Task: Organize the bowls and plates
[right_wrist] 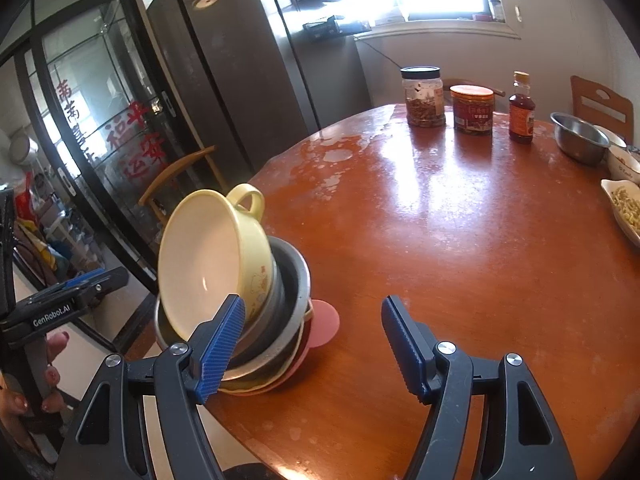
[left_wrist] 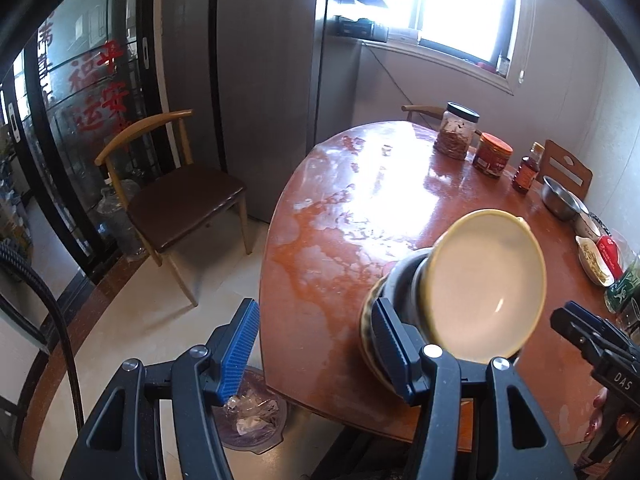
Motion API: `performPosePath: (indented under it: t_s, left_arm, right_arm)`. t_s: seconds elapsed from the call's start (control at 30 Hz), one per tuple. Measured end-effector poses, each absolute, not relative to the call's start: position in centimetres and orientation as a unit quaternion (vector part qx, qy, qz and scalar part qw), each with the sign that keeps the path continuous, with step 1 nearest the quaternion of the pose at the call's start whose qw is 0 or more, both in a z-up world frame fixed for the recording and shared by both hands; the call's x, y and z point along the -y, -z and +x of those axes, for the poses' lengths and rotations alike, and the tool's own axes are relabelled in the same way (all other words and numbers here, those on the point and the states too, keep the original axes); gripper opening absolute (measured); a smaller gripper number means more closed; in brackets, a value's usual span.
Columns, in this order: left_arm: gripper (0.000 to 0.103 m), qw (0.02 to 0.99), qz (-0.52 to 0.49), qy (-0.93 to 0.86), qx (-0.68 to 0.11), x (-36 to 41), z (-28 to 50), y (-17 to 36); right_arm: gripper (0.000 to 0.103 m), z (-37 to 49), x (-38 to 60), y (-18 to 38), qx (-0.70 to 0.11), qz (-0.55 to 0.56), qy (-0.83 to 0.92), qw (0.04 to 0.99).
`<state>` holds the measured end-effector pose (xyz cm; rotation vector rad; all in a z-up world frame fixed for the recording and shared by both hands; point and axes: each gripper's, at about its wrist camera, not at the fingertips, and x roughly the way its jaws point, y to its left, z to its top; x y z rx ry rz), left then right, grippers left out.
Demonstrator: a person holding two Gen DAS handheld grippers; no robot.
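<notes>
The yellow bowl (right_wrist: pixel 212 264) leaned tilted on the stack just left of the empty, parted right claw (right_wrist: pixel 312 344), the left claw (left_wrist: pixel 316 344) likewise apart and empty.

Daylight floods in from a blown-out window (left_wrist: pixel 452 0) far ahead of the fingers, upper right in both views. Strong white glare streaks the table (right_wrist: pixel 440 208) between window and fingers. Room left of the fingers is dimmer; glass door (left_wrist: pixel 80 112) shows reflections. Heavy fisheye bending, black vignette at corners. Fingers and close bowl (left_wrist: pixel 484 284) slightly soft; mid-distance is sharp.
</notes>
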<state>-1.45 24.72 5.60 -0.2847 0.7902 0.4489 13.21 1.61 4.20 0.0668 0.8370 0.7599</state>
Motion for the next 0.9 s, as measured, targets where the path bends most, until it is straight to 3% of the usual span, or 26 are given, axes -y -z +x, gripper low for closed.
performPosePath:
  t_s: [0.33,0.53,0.9]
  left_arm:
    - [0.058,0.881,-0.152,-0.176,-0.412,-26.2,0.8,-1.6]
    - [0.058,0.882,-0.157,-0.144,-0.42,-26.0,2.1,-0.4]
    - [0.058,0.895,-0.137,-0.113,-0.409,-26.4,3.5,-0.2]
  right_arm:
    - [0.072,13.1,-0.7,-1.3,-0.411,0.005,-0.339,0.846]
    - [0.057,12.8,-1.3,0.1,-0.42,-0.014,-0.358,0.834]
    - [0.055,13.0,-3.7,1.9,-0.433,-0.021,-0.379,0.817]
